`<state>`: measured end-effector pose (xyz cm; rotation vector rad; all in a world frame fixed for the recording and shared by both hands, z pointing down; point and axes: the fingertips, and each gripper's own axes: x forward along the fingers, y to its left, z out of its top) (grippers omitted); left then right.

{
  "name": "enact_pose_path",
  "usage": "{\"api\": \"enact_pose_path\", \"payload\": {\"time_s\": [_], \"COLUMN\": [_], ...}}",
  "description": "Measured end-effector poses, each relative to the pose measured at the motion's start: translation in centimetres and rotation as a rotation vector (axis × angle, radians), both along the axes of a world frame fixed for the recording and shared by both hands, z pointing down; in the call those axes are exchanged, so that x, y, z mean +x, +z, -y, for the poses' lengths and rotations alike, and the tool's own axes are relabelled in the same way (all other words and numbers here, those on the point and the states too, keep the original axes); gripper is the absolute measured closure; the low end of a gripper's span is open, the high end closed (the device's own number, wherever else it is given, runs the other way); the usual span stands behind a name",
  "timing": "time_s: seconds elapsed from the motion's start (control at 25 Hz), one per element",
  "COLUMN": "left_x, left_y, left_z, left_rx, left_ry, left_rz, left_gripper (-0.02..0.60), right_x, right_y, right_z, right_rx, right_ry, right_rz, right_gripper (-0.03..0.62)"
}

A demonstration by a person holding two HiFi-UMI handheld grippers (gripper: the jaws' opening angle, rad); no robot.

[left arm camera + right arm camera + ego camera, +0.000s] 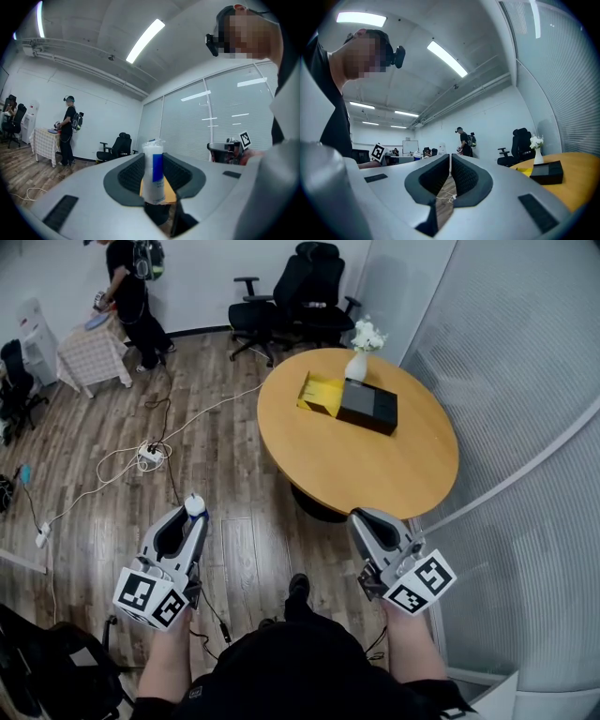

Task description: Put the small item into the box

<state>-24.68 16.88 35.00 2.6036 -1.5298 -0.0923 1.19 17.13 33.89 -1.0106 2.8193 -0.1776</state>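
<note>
We held the small white, blue-labelled tube (153,171) upright between the jaws of the left gripper (190,518), which pressed on it. The right gripper (450,163) had its jaws together, empty. The box (362,402) lay on the round table (375,479), well ahead of both grippers.

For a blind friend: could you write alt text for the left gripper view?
The left gripper grips a small white tube with a blue label upright between its jaws. Behind, a bright office with a standing person.
</note>
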Motion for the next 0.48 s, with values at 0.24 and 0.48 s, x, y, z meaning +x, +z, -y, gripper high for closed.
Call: {"api": "enact_pose_path", "payload": {"time_s": [0.24,0.48], "left_x": [2.1,5.1], "left_y": [0.7,-0.1], "left_z": [5.5,10.6], "left_rx": [-0.029,-0.028], "left_ry": [0.012,0.020], "left_rz": [0.002,0.014], "left_gripper": [0.453,0.453], "right_x": [1.2,3.6], "right_y": [1.6,2.1], "right_z": [5.1,10.2], "right_rx": [-0.045,-0.059], "right_ry": [-0.016,-0.024], "right_rz": [0.012,0.041], "right_gripper": [0.556,0.556]}}
